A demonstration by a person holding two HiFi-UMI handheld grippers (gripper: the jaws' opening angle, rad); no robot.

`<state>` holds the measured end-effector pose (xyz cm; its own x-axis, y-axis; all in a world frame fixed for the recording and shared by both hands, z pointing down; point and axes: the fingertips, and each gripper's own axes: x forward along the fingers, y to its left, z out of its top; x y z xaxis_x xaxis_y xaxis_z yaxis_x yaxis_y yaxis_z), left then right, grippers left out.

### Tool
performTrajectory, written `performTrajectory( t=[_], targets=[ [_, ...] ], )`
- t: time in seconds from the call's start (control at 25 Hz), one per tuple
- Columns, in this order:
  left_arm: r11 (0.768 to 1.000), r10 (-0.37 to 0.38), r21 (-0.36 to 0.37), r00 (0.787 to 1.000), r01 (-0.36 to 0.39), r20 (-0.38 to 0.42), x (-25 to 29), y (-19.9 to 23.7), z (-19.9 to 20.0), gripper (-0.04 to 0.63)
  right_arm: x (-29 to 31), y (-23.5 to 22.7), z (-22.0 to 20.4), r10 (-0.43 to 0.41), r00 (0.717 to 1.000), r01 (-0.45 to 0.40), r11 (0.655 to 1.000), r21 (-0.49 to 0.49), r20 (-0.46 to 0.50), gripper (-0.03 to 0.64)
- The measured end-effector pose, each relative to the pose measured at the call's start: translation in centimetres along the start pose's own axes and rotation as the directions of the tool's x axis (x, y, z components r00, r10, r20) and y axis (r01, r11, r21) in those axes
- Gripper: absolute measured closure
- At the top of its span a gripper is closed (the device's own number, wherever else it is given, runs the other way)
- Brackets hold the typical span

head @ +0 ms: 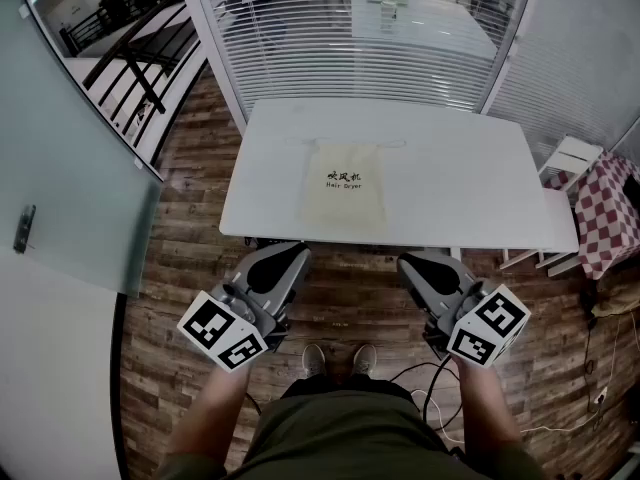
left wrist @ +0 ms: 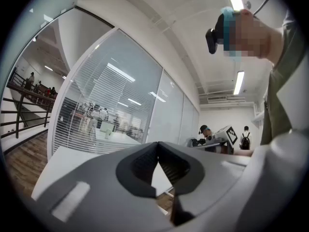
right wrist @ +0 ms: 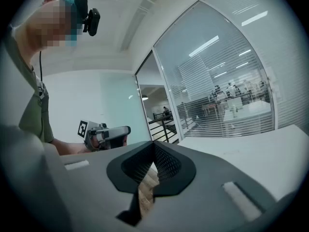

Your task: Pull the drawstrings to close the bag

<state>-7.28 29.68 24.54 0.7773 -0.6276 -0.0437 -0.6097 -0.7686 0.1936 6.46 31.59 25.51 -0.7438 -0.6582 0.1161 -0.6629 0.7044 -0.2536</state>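
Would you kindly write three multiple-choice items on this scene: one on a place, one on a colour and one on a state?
1. Where does the drawstring bag lie?
A. On the wooden floor
B. Flat on the white table
C. Between one gripper's jaws

2. What colour is the bag?
A. Cream
B. Red
C. Black

3. How do the jaws of the left gripper and the right gripper stand?
A. Closed on a drawstring
B. Wide apart
C. Together, with nothing between them

Answers:
1 B: the head view shows the bag lying flat on the tabletop, ahead of both grippers.
2 A: its cloth is pale cream with dark print.
3 C: in each gripper view the jaw tips meet and hold nothing.
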Motion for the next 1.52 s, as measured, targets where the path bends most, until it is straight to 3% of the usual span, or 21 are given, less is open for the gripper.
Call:
performTrajectory(
  t=[0.28, 1.04, 1.52],
  targets=[
    [1.000, 0.017, -0.005, 1.000, -0.017, -0.010, 0.4, 0.5, -0.6, 0.589, 0.2, -0.7, -0.3, 0.013, 1.000, -0.013, 1.000, 0.008, 0.002, 0.607],
    [0.997, 0.075, 0.021, 0.994, -0.073, -0.076, 5.4, -0.4, -3.4, 0.589, -3.3, -8.6, -2.2, 0.007, 0.999, -0.004, 0.998, 0.070, -0.043, 0.607],
    [0.997, 0.080, -0.007, 0.993, -0.081, -0.084, 8.5, 2.8, -5.0, 0.589, -1.5, -13.0, -2.5, -0.025, 0.998, 0.031, 0.996, 0.089, -0.065, 0.607]
  ],
)
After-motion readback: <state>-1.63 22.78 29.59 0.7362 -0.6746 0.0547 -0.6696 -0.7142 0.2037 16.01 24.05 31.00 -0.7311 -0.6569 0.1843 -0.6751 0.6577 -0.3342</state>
